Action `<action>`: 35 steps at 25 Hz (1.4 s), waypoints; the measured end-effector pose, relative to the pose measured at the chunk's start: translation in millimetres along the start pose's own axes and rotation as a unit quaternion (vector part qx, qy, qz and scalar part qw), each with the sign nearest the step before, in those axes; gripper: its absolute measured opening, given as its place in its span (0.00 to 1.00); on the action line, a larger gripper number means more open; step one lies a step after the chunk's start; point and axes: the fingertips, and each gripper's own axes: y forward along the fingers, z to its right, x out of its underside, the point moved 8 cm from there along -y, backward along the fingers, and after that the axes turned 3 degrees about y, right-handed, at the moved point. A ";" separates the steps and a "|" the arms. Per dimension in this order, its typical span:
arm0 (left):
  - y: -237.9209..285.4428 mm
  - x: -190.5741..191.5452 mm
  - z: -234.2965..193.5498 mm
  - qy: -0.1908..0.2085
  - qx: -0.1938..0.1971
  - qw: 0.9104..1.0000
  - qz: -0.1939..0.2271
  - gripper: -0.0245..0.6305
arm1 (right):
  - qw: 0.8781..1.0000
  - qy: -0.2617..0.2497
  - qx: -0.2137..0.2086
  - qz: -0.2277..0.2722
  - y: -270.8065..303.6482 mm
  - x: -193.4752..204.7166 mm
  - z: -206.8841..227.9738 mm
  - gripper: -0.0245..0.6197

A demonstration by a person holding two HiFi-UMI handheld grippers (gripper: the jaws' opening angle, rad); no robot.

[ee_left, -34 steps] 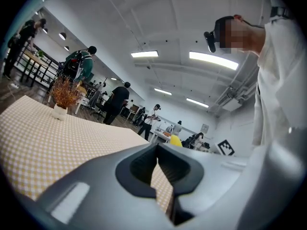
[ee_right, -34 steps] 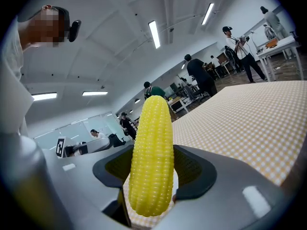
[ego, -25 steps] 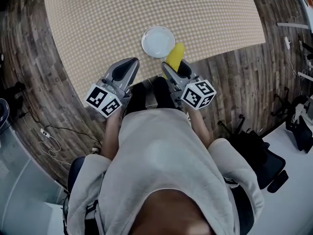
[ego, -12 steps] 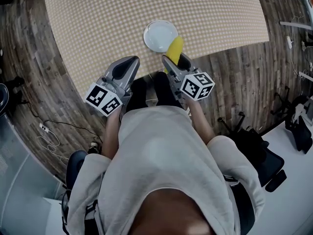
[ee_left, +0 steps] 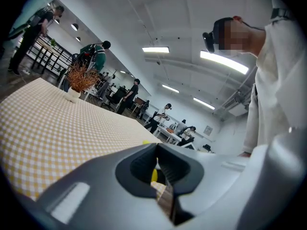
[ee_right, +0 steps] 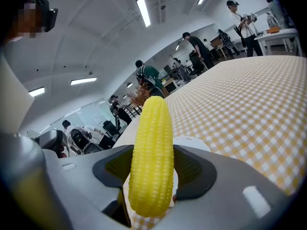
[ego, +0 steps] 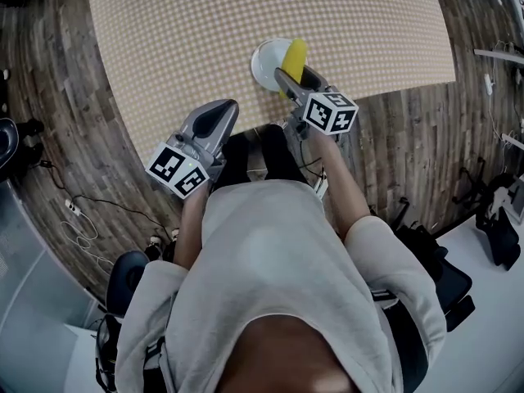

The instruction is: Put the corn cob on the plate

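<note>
A yellow corn cob (ee_right: 151, 157) stands between the pads of my right gripper (ee_right: 153, 172), which is shut on it. In the head view the corn cob (ego: 293, 58) hangs over the right part of the white plate (ego: 264, 62), held by the right gripper (ego: 297, 78) from the near side. The plate's rim (ee_right: 193, 142) shows just behind the cob. My left gripper (ego: 214, 119) hovers at the table's near edge, left of the plate, jaws together and nothing in them. In its own view the left gripper (ee_left: 161, 170) shows only a thin slit.
The table wears a yellow-and-white checked cloth (ego: 205, 31) over a wooden-plank floor (ego: 401, 137). A small pot of dried plants (ee_left: 78, 79) stands at the table's far end. People and desks (ee_right: 240, 18) fill the room behind.
The right gripper has carried the corn cob forward and down, from beside the plate to over it. The left gripper has hardly moved.
</note>
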 end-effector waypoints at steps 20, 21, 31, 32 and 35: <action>-9.3 -1.1 -4.3 -0.007 -0.010 1.000 0.012 0.05 | 0.866 -0.458 0.010 -0.200 45.6 -2.4 -5.9 0.44; -9.2 -1.2 -3.2 -0.007 -0.010 1.000 0.013 0.05 | 0.847 -0.488 0.005 -0.210 45.8 -0.9 -7.8 0.44; -9.1 3.1 1.0 -0.013 -0.005 1.000 0.012 0.05 | 0.687 -0.668 -0.048 -0.283 55.3 7.1 -14.0 0.44; -9.1 2.8 1.8 -0.013 -0.005 1.000 0.013 0.05 | 0.686 -0.666 -0.052 -0.288 56.3 6.0 -13.7 0.44; -9.6 2.4 1.5 -0.014 -0.004 1.000 0.013 0.05 | 0.703 -0.640 -0.068 -0.303 61.1 3.4 -11.8 0.44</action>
